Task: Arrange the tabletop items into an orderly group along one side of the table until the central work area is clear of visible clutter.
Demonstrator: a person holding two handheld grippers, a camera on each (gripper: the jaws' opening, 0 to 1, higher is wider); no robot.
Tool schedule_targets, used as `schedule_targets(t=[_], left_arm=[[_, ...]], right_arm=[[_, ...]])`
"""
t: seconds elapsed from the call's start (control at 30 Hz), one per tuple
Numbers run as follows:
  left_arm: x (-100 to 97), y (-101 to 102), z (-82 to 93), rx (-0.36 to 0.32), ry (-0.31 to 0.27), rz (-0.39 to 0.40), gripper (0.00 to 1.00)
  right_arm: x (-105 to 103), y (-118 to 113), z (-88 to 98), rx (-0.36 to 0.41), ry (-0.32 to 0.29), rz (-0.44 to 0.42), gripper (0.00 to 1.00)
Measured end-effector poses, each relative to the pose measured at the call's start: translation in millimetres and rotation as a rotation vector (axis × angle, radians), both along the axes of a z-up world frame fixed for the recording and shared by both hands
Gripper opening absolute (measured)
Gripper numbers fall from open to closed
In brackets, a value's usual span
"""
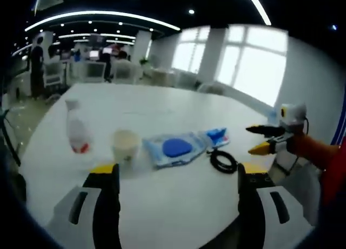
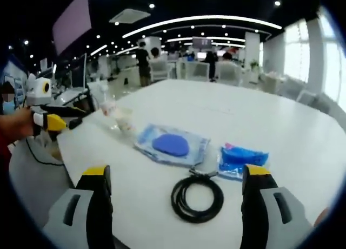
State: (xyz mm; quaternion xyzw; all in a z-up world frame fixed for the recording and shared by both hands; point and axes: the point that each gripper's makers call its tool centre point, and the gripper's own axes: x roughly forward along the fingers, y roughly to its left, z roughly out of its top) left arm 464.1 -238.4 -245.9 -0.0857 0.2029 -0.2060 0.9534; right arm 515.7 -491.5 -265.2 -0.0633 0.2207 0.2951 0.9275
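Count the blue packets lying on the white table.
2. The large packet lies mid-table, beside the cup. The small packet lies just past it, next to the cable coil. None looks hidden.

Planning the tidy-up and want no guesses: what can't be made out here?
- Bottle label: too blurred in the left gripper view.
- Cup contents: not visible, blurred in both views.
- Blue packet: print too small; partly behind the right hand-held gripper jaw.
- Cable ends: unclear.
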Motion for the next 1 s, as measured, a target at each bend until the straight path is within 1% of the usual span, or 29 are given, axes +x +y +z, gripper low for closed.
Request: schedule_targets(t=[0.07,0.13,0.23,0.27,0.3,0.33,0.37,0.4,0.47,0.5,0.53,0.6,0.63,0.67,0.73,0.83,1.0], left_arm=[[-6.6,7,1.7,-0.022,0.003,0.031,0.87],[-12.5,11,3.5,-0.036,0.000,0.053,0.88],[-18.7,13,5.8,-0.022,-0.009,0.072,0.87],[-20.4,14,8.3,-0.013,-0.020,0.082,0.87],[-20.7,15,11.4,-0.012,-0.035,0.091,0.87],[-21.6,15,14.6,-0.010,-0.041,0.101,0.87],[-21.4,15,18.6,-0.011,-0.058,0.109,0.87],[-22.6,16,21.3,-0.015,-0.063,0.118,0.87],[-24.1,16,23.2,-0.014,-0.070,0.120,0.87],[-24.4,17,22.1,-0.002,-0.073,0.122,0.87],[-24.1,18,20.1,0.016,-0.071,0.125,0.87],[-22.7,19,19.3,0.009,-0.068,0.131,0.87],[-21.4,19,20.1,0.005,-0.074,0.133,0.87],[-20.3,20,18.9,0.011,-0.075,0.139,0.87],[-19.0,21,16.2,0.019,-0.070,0.142,0.86],[-17.7,22,14.7,0.026,-0.072,0.149,0.86],[-16.8,25,14.9,0.026,-0.074,0.166,0.86]], right_arm=[[-3,-1,2.8,0.010,-0.003,-0.021,1.00],[-5,-2,6.2,0.011,-0.021,-0.037,1.00],[-8,-5,9.9,0.020,-0.041,-0.076,1.00],[-9,-8,11.3,0.029,-0.043,-0.102,1.00],[-10,-8,14.3,0.040,-0.059,-0.112,1.00],[-12,-9,17.2,0.034,-0.071,-0.115,1.00],[-10,-14,21.0,0.013,-0.089,-0.134,1.00],[-10,-16,24.5,0.001,-0.101,-0.145,1.00],[-13,-14,27.8,0.016,-0.097,-0.145,1.00],[-15,-10,30.0,0.030,-0.102,-0.140,1.00],[-17,-8,28.5,0.027,-0.099,-0.137,1.00],[-19,-5,22.0,0.003,-0.092,-0.124,1.00],[-17,-7,20.5,-0.002,-0.088,-0.125,1.00],[-16,-9,20.6,0.006,-0.080,-0.135,1.00],[-15,-13,22.6,0.036,-0.084,-0.151,1.00],[-16,-13,18.8,0.033,-0.068,-0.150,1.00],[-16,-11,18.3,0.026,-0.070,-0.141,1.00]])
